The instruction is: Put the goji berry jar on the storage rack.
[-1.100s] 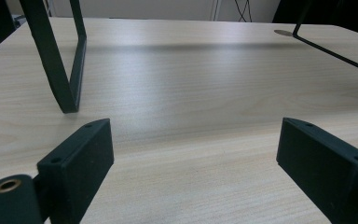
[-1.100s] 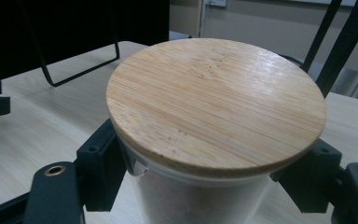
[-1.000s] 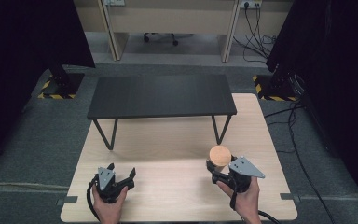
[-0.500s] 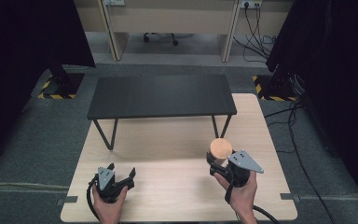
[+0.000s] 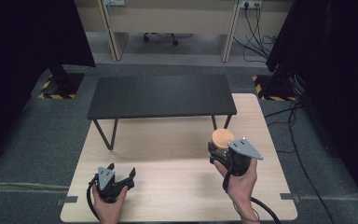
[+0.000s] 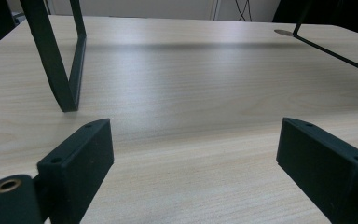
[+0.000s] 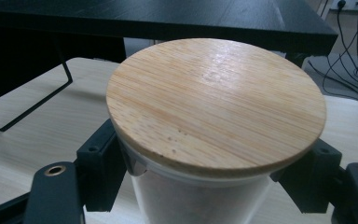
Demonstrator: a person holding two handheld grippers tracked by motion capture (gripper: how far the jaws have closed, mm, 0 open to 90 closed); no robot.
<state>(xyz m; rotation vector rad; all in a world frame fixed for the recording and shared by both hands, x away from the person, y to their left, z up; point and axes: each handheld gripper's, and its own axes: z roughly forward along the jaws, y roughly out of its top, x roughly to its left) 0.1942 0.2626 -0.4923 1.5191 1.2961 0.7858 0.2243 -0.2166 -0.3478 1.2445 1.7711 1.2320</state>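
Gripping a glass jar [image 7: 200,196] under its wooden lid [image 7: 216,100], the right gripper [image 5: 224,154] has its jaws closed on it at lower right, now lifted slightly nearer the black bench [image 5: 161,95] than a second ago. Wide-jawed and empty, the left gripper [image 5: 116,176] rests on the table [image 5: 168,186] at lower left, unmoved; the jar is probably being carried somewhere.

A clear glass jar [image 7: 200,196] with a round, pale wooden lid [image 7: 216,100] stands upright at the centre of the right gripper view, the lid closed on top. In the high view it sits right of centre, lower half, just before the black bench.
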